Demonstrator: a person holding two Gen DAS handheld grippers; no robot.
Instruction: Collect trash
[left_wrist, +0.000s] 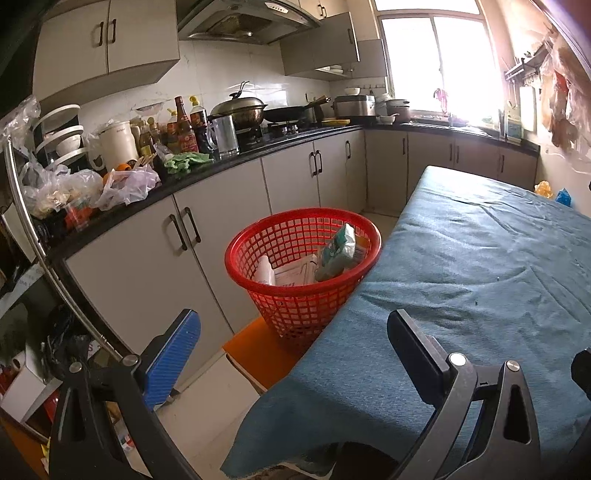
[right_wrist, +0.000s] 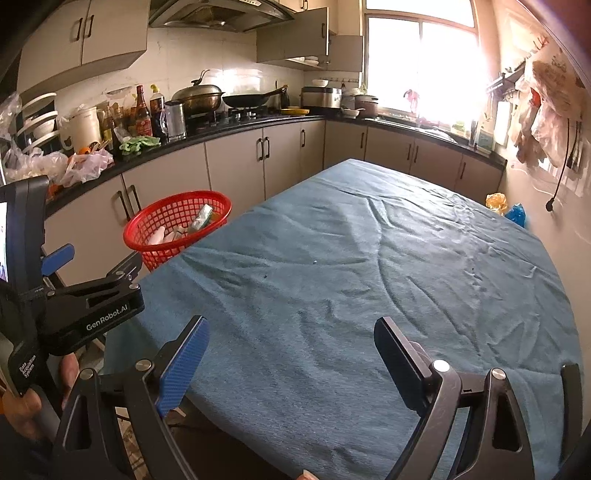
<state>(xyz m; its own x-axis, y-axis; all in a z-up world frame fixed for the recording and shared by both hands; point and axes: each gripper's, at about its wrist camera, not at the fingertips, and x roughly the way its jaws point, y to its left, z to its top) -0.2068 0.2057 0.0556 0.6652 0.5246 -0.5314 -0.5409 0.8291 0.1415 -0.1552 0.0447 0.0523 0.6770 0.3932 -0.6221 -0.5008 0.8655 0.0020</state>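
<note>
My left tongs (left_wrist: 293, 354) are right up front in the left view, spread wide with nothing between them, hanging over the near corner of the table where the blue cloth (left_wrist: 461, 280) droops off the edge. One blue ribbed pad (left_wrist: 173, 362) sits out over the floor, the black finger over the cloth. My right tongs (right_wrist: 291, 354) are gaping too, empty, held over the near part of that cloth. From the right view you can see my left tongs off to the side, with my hand (right_wrist: 22, 413) wrapped round the handle.

The trash is already sitting in the red basket (left_wrist: 258, 240), which stands on something orange on the floor, tucked right against the table's left edge, between the table and the lower cabinets (left_wrist: 147, 258). Inside there's a green-and-white packet (left_wrist: 338, 251) leaning upright, a white roll-ish thing (left_wrist: 266, 271) and some white paper or packaging, can't tell exactly what.

Cloth looks bare apart from a couple of tiny specks. The counter (left_wrist: 207, 177) behind is packed with plastic bags, bottles, a wok (left_wrist: 240, 109) and a kettle.
</note>
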